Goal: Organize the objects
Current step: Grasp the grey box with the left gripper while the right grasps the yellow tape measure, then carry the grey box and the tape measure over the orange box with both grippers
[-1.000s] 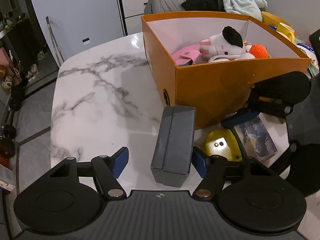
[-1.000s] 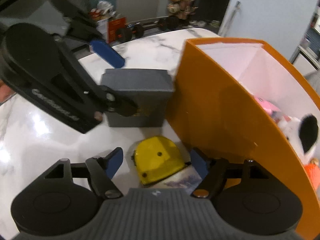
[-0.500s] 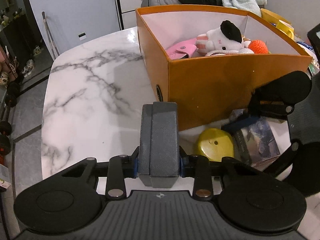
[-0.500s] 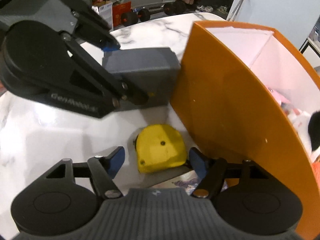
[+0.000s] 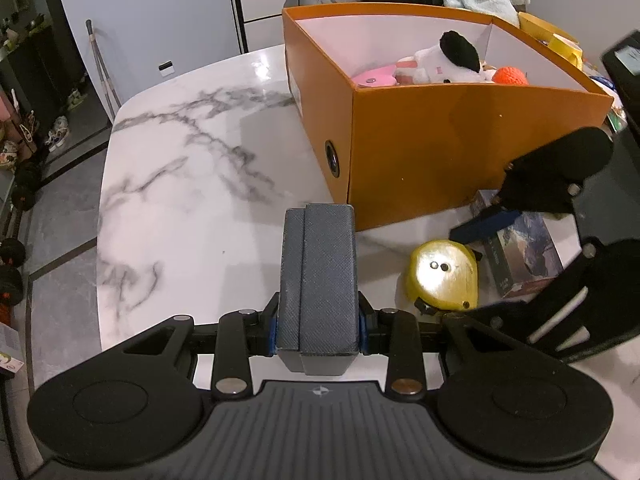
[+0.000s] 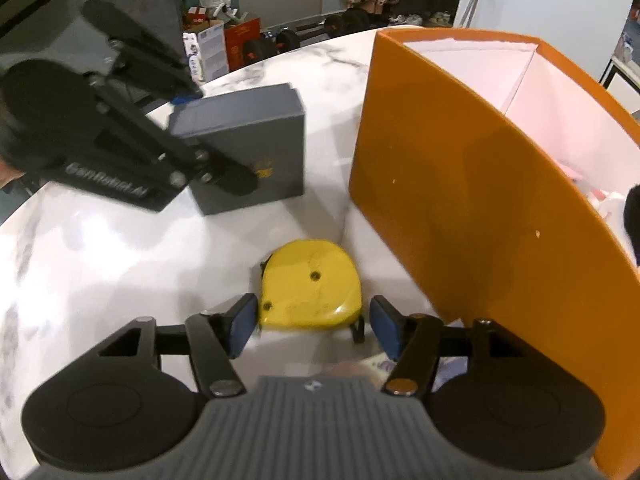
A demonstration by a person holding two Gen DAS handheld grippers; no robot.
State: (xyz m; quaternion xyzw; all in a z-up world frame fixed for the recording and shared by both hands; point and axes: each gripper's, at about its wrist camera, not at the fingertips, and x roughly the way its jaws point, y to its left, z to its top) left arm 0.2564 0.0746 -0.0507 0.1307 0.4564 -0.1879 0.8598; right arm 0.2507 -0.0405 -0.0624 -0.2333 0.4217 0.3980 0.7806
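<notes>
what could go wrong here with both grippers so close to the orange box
The left gripper clamps only the near end of the grey case, so it may pivot or slip when lifted. The right gripper has jaws opening, not touching the yellow tape measure; closing could skid it. The orange box wall beside it may get bumped.

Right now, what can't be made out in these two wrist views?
- Orange box contents: in the right wrist view its near wall hides nearly everything.
- Picture box beside the yellow tape measure: partly covered by the right gripper in the left wrist view.
- Gold mark on the grey case: blurred, half behind the left gripper.
</notes>
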